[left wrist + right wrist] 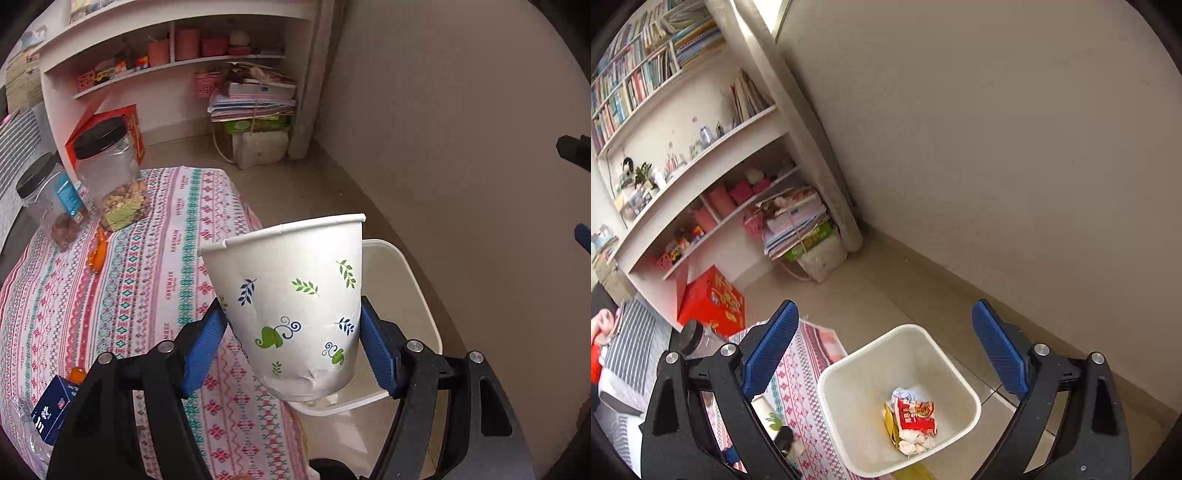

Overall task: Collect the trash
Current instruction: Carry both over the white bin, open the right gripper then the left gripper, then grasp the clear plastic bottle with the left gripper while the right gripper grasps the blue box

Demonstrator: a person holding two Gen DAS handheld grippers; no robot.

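Holding a paper cup [295, 306] between its blue pads [205, 350], left gripper [291, 350] is clamped partway closed on the cup's lower half, wall visibly dented near the base, so grip reads firm enough to carry. Cup is roughly upright, rim up and tipped slightly away from the camera, long axis near vertical with a small lean to the right; base sits low between the fingers. It hangs past the edge of the table [129, 295] with patterned cloth, right in front of the white bin [413, 280] on the floor beside the table, probably positioned there for a drop. Right gripper [882, 354] is spread wide with nothing between its jaws, hovering above the same bin, whose open mouth faces up; inside lies a red-and-white snack wrapper [916, 417] with crumpled bits, so some trash is already collected. Judgement: right hand looks done with its piece, left cup goes next, needs to get over the bin mouth before release or it could hit the rim. Still on the table: two black-lidded jars [110, 170], an orange scrap [96, 254], a blue box [55, 410].
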